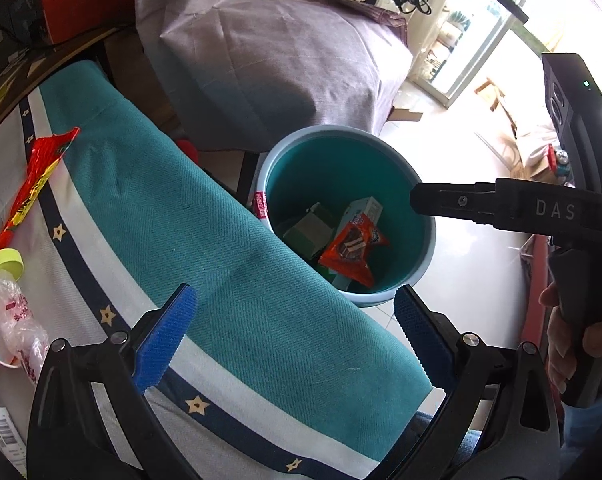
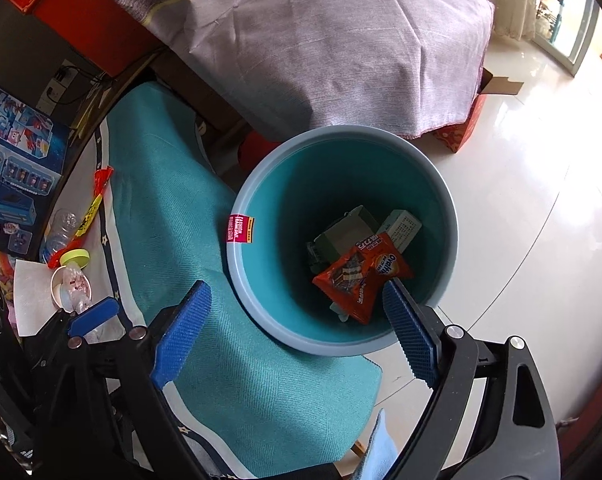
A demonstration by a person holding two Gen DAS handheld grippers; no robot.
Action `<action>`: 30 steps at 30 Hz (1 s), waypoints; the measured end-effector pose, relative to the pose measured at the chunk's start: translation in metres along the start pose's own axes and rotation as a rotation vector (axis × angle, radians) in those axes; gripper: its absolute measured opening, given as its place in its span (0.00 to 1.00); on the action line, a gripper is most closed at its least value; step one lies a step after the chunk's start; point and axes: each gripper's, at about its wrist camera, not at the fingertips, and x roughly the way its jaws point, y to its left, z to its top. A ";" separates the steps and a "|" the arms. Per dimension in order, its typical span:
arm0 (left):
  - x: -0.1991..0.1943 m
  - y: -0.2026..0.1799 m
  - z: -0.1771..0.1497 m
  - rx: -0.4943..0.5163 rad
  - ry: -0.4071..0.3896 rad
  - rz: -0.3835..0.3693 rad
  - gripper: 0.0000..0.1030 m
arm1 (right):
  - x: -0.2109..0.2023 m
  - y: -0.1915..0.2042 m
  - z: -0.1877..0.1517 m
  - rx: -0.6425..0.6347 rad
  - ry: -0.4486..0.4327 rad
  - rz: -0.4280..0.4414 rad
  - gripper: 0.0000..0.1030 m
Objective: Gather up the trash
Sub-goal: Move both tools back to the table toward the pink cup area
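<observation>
A light blue trash bin (image 1: 429,240) (image 2: 245,184) stands on the floor beside the table. Inside lie an orange snack wrapper (image 1: 351,252) (image 2: 359,276) and small cartons (image 2: 349,228). My right gripper (image 2: 297,332) is open and empty, above the bin's near rim; its body (image 1: 501,208) shows over the bin in the left wrist view. My left gripper (image 1: 295,340) is open and empty over the table's teal cloth edge. On the table lie a red-yellow wrapper (image 1: 33,184) (image 2: 95,200), a yellow-green lid (image 1: 3,264) (image 2: 75,258) and a crumpled clear plastic bag (image 1: 15,320) in a pink cup (image 2: 71,284).
The teal and white tablecloth (image 1: 229,264) (image 2: 173,216) hangs over the table edge by the bin. A furniture piece covered in purple cloth (image 1: 269,56) (image 2: 333,40) stands behind the bin. A clear bottle (image 2: 59,228) and a toy box (image 2: 13,160) sit at the table's far side.
</observation>
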 end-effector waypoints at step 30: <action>-0.146 0.175 -0.163 -0.381 -0.187 0.207 0.96 | 0.024 0.229 -0.075 -0.400 0.121 0.043 0.81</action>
